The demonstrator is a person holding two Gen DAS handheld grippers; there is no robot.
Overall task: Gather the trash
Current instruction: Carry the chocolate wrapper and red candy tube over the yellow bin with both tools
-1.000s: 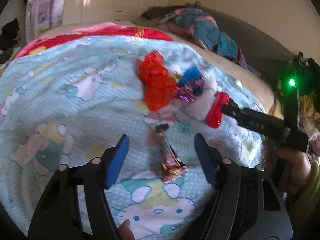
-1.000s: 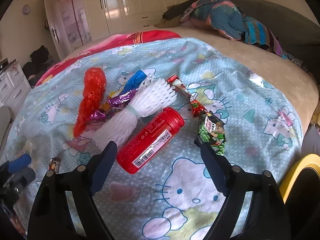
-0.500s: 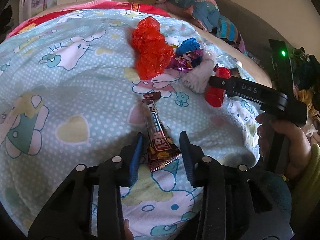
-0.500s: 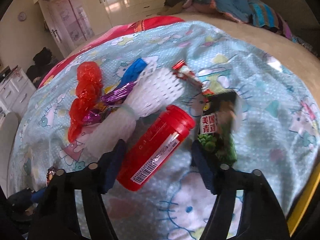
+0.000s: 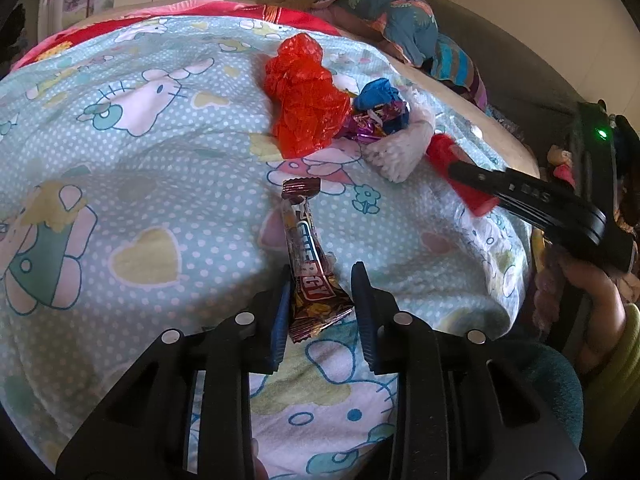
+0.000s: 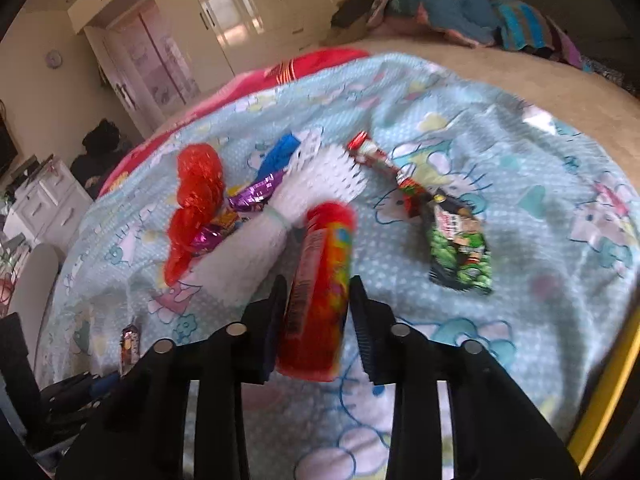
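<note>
A brown snack-bar wrapper (image 5: pixel 308 264) lies on the Hello Kitty blanket (image 5: pixel 120 200). Its wide end sits between the blue pads of my left gripper (image 5: pixel 320 300), whose jaws are closing and pinch it from both sides. My right gripper (image 6: pixel 318 304) is closing on a red tube (image 6: pixel 320 264), which points away along the fingers with the pads against its sides. Beside the tube lie a white foam net (image 6: pixel 280 216), a crumpled red bag (image 6: pixel 196 200), a purple foil wrapper (image 6: pixel 248 196), a blue wrapper (image 6: pixel 280 152) and a green snack bag (image 6: pixel 460 252).
A thin red-and-green wrapper (image 6: pixel 376 158) lies behind the green bag. Bunched clothes (image 5: pixel 404 28) sit at the far end of the bed. A yellow rim (image 6: pixel 608 392) shows at the lower right. A person's hand (image 5: pixel 600 300) holds the right gripper. Wardrobes (image 6: pixel 240 12) stand behind.
Both grippers have narrowed from wide open. The left one came down around the snack-bar wrapper. The red tube, earlier lying slantwise, now points straight along the right fingers.
</note>
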